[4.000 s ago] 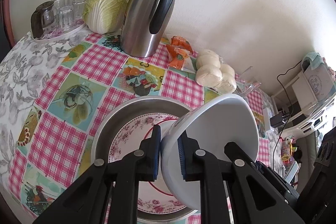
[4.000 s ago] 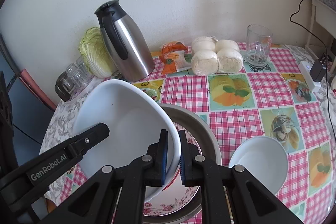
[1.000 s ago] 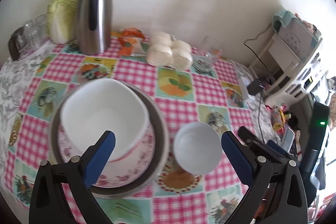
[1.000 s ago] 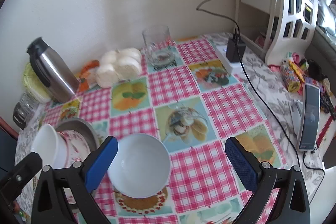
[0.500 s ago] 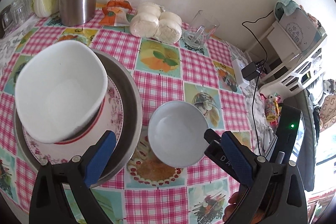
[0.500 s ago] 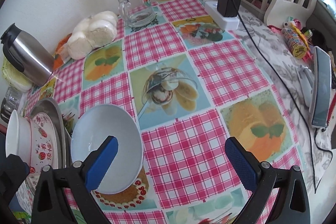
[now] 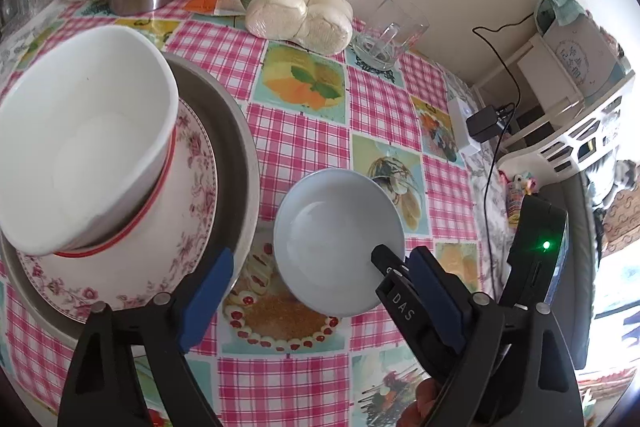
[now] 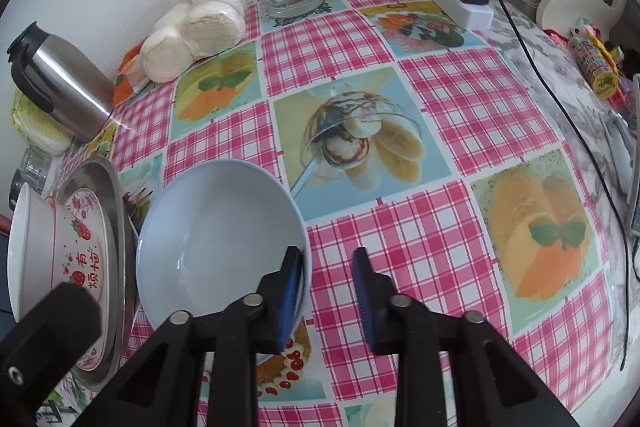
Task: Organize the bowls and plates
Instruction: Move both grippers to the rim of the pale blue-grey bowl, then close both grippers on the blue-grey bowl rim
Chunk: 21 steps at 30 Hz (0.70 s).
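My right tool (image 8: 326,291) has narrowed since a moment ago, its jaws now straddling the small bowl's (image 8: 218,239) rim on the bench (image 8: 432,239), not yet clamped. My left tool (image 7: 320,291) hangs wide open. Big bowl (image 7: 80,147) already stacked; lifting comes next.

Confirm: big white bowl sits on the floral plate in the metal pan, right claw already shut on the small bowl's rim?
Not shut. In the right wrist view the right claw is open, straddling the small bowl's rim. The big white bowl does sit on the floral plate in the metal pan.
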### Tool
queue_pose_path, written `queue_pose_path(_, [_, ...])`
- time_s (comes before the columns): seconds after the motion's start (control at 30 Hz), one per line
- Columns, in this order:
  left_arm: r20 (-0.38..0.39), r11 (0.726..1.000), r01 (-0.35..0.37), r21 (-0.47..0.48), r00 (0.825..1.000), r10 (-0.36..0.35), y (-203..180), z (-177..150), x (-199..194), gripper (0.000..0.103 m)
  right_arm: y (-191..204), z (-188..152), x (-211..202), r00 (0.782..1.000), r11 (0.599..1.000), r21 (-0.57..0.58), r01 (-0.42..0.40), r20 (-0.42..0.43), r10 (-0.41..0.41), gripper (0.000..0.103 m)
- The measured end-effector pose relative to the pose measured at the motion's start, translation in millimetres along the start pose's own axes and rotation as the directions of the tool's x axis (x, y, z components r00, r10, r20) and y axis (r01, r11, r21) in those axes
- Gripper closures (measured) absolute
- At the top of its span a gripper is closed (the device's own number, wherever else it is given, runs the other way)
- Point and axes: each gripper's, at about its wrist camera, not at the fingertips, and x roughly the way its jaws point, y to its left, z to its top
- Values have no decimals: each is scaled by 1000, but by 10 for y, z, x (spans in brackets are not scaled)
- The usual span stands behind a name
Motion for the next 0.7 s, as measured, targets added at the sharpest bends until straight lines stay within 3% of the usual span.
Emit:
queue_pose_path(0.13, [1,1000,9,-14,1000,-9,16,7,15,16,19,7,-18,1000,1000,-26,17,17,-17,92])
queue_pose_path(0.3, [-10,999,10,-30,1000,-10,40,16,81,25,-125,29,-24,1000,1000,18,-23,11,22,93])
queue_pose_path(0.7, [-82,999,-4,37,997,7,-73,1,443,67,-290,54,-9,1000,998,63,-27,14,26,93])
